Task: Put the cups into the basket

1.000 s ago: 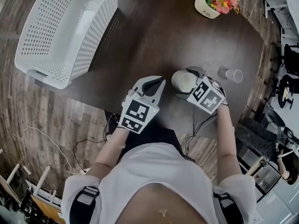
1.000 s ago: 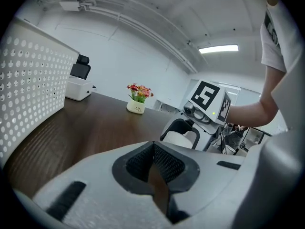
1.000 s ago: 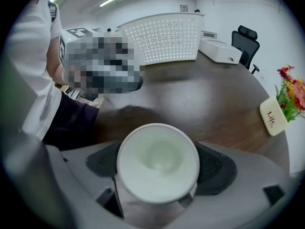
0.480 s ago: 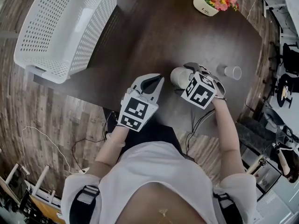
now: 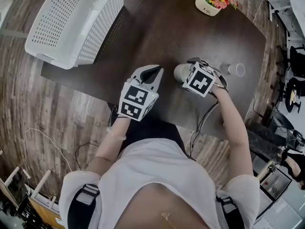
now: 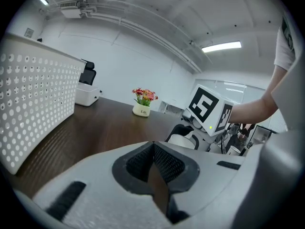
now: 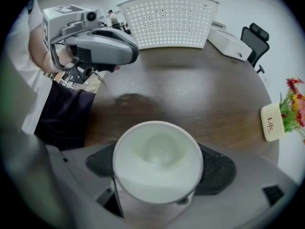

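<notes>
Dark wood table point(image 5: 157, 27) is carrying a white perforated basket point(image 5: 76, 23) at its far left corner, a flower pot point(image 5: 209, 1) at the far edge and a spare paper cup point(image 5: 236, 69) lying right of the hands. The right gripper point(image 5: 189, 73) is clamping a white cup point(image 7: 157, 161), mouth facing its camera, well apart from the basket. The left gripper point(image 5: 152, 73) is hovering just beside it with its jaws pressed together on nothing, partly between cup and basket. Compared with a second ago, the right gripper's marker cube is sitting more over the cup.
</notes>
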The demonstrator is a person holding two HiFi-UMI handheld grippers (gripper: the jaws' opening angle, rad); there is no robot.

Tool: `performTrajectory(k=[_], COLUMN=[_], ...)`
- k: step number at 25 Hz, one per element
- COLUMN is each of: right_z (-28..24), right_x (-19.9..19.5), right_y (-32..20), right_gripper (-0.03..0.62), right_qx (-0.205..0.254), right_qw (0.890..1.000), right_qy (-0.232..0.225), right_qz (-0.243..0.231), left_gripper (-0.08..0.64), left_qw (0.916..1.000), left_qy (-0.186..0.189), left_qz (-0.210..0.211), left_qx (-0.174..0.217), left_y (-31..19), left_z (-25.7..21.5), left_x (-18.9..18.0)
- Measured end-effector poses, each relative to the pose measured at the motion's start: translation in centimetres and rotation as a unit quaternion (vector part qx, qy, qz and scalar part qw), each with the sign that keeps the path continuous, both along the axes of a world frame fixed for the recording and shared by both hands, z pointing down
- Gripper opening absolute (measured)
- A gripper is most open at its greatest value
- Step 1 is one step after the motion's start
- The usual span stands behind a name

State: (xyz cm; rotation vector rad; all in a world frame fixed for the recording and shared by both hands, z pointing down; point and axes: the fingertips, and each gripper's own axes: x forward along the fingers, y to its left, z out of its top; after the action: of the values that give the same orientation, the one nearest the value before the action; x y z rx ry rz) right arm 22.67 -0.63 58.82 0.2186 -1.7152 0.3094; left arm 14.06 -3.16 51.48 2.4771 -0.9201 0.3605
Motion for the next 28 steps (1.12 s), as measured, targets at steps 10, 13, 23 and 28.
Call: performTrajectory(k=[10,13,23,28], right_z=[-5.6,-8.1,-14.0,-16.2], right_x=[-1.1,-1.4,-2.8,-4.9], right_y=[0.4,0.8,-2.3,-4.6], right_gripper=[0.425,0.425,0.425,0.425], right_qx=[0.023,0.019,0.038,0.057], right_qw=[0.999,0.999,0.998,0.997], right_qy=[-0.038,-0.034,-0.018,-0.003], right_qz=[0.001,-0.019,-0.039,-0.058], left_gripper=[0.011,0.011,0.011,0.011], left_qw=[0.999,0.9985,0.9948,0.9907], left_qy=[-0.005,-0.003,0.014,0.022], left_qz=[0.016,0.021,0.004,0.001], left_qx=[0.042,0.05,0.101,0.134], left_y=[0.7,0.7,-3.9,-6.4], left_z=[-4.3,-5.1,-11.6,-15.4], left_x=[-0.2,-0.2,-2.7,-4.8])
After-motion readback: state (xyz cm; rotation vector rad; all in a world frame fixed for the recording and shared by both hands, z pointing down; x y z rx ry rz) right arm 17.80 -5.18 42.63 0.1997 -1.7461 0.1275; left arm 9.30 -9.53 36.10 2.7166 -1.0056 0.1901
